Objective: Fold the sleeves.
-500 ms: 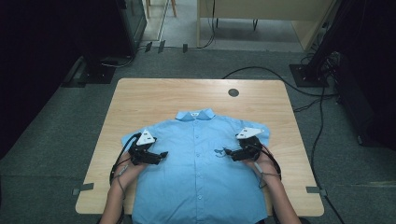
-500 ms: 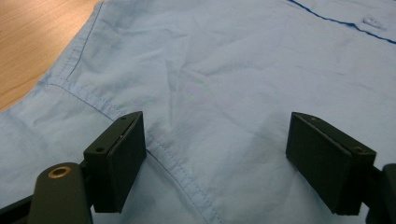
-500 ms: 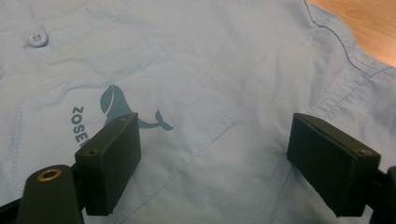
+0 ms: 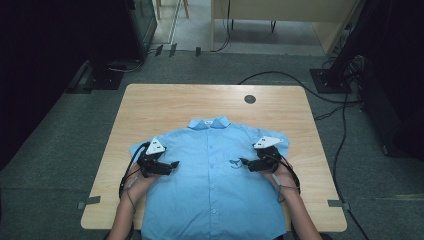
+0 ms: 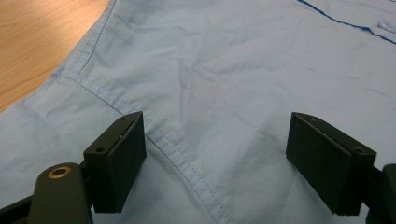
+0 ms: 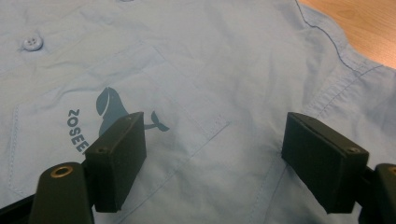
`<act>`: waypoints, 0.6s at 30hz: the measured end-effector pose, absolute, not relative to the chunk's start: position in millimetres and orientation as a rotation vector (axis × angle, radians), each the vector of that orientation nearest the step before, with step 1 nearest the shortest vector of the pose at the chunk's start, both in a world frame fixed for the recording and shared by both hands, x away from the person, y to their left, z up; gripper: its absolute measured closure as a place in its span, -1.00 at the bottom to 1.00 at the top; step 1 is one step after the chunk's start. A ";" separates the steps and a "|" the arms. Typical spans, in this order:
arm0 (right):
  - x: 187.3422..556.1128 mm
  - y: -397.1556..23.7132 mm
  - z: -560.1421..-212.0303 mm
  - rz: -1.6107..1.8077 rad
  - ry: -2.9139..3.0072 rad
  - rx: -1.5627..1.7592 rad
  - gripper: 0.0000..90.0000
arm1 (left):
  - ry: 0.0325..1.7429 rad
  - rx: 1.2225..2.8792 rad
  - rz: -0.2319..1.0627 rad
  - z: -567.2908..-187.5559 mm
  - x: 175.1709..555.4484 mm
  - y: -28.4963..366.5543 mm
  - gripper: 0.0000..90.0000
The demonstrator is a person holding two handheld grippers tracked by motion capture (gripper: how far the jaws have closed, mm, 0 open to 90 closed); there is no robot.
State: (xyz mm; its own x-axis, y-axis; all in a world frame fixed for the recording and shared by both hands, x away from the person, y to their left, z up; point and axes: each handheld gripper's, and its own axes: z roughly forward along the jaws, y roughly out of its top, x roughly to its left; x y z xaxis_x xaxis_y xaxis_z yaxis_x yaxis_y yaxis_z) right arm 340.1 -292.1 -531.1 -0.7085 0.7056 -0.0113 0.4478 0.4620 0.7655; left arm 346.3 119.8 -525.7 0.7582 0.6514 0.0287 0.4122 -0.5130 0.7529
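Shirt [image 4: 212, 185] lies flat, buttoned, unfolded on table [image 4: 150, 107]; my left claw [image 4: 174, 164] at 9 o'clock and right claw [image 4: 243, 161] at 3 o'clock hover wide, gripping nothing, folding all ahead.

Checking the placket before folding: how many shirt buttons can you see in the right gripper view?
1: a button at upper left on the blue shirt, left of the pocket logo. Others may lie outside this view.
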 end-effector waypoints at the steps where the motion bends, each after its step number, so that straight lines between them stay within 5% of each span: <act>1: 339.8 -291.6 -531.1 1.105 2.390 0.981 -0.57 | 0.792 2.181 0.397 -525.7 346.4 119.9 -0.56; 18: 337.5 -289.6 -531.2 1.089 2.366 1.000 -0.59 | 0.806 2.176 0.401 -525.7 346.5 119.2 -0.56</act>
